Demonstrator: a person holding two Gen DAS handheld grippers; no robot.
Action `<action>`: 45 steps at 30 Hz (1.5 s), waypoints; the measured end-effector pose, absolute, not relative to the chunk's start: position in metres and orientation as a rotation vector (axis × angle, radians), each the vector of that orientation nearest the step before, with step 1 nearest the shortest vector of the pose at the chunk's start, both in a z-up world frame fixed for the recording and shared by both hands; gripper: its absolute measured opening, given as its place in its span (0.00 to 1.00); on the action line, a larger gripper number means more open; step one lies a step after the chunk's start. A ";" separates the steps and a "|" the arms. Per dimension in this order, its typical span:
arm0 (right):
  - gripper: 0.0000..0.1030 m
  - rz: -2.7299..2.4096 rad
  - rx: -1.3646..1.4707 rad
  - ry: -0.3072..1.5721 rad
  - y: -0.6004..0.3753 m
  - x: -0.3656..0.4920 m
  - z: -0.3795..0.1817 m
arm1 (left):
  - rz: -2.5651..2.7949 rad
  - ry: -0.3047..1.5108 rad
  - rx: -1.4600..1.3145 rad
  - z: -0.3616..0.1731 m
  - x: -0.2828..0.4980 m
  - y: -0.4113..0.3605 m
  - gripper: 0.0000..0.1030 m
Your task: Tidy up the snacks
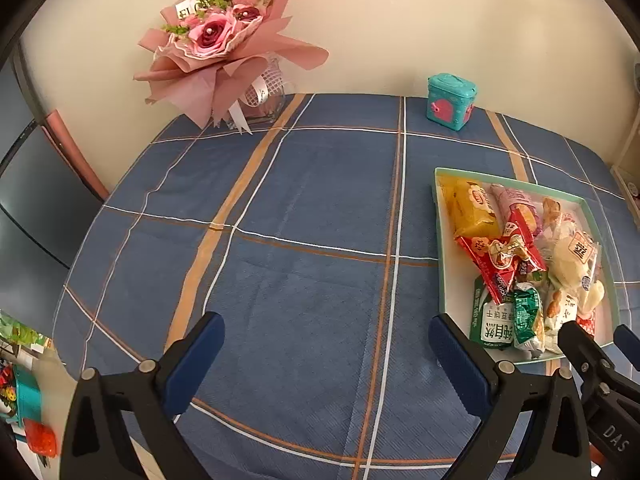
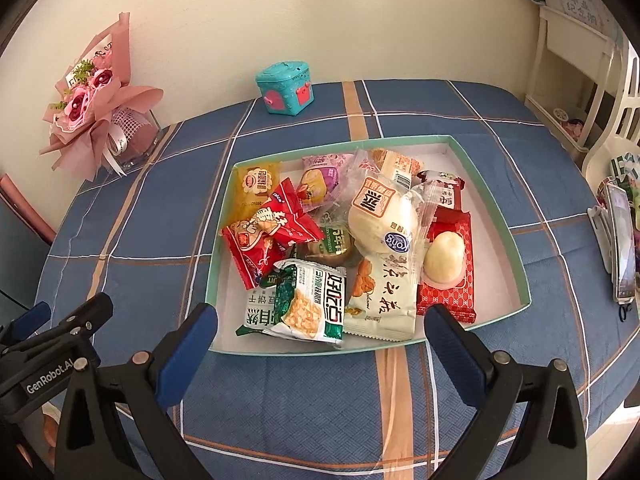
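With the right gripper [image 2: 320,344] and left gripper [image 1: 326,356] both gaping wide and empty at the near side, the snacks [image 2: 340,240] lie heaped in the tray [image 2: 516,264], so slippery, overlapping wrappers could slide or 2 packets lift together.

1. The right gripper [image 1: 600,336] is poking into the left wrist view at the lower right; the picture's edge is cutting off its body, and it is covering the near right corner of the tray [image 1: 440,240].
2. In the right wrist view, the left gripper [image 2: 60,320] is showing only in part at the left edge, so its jaw spread is staying unreadable there.
3. A green packet [image 2: 332,242] is lying half buried under the other snacks.
4. The red packet [image 2: 448,296] is sitting partly under a round pastry [image 2: 442,260].
5. Small print on the wrappers is blurring beyond reading.
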State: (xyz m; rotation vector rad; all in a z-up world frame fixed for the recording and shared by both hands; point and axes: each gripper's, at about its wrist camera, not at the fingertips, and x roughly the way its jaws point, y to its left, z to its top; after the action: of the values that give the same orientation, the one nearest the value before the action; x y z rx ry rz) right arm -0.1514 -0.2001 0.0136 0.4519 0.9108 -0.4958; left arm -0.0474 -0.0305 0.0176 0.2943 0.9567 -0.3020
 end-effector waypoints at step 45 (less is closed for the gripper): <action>1.00 -0.505 0.444 0.942 -0.200 -0.146 0.009 | -0.398 0.972 0.201 0.008 -0.039 -0.026 1.00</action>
State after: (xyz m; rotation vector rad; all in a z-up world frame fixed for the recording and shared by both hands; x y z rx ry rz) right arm -0.1461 -0.2005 0.0094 0.4443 0.9418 -0.5047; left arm -0.0391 -0.0264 0.0081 0.2008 0.9719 -0.3984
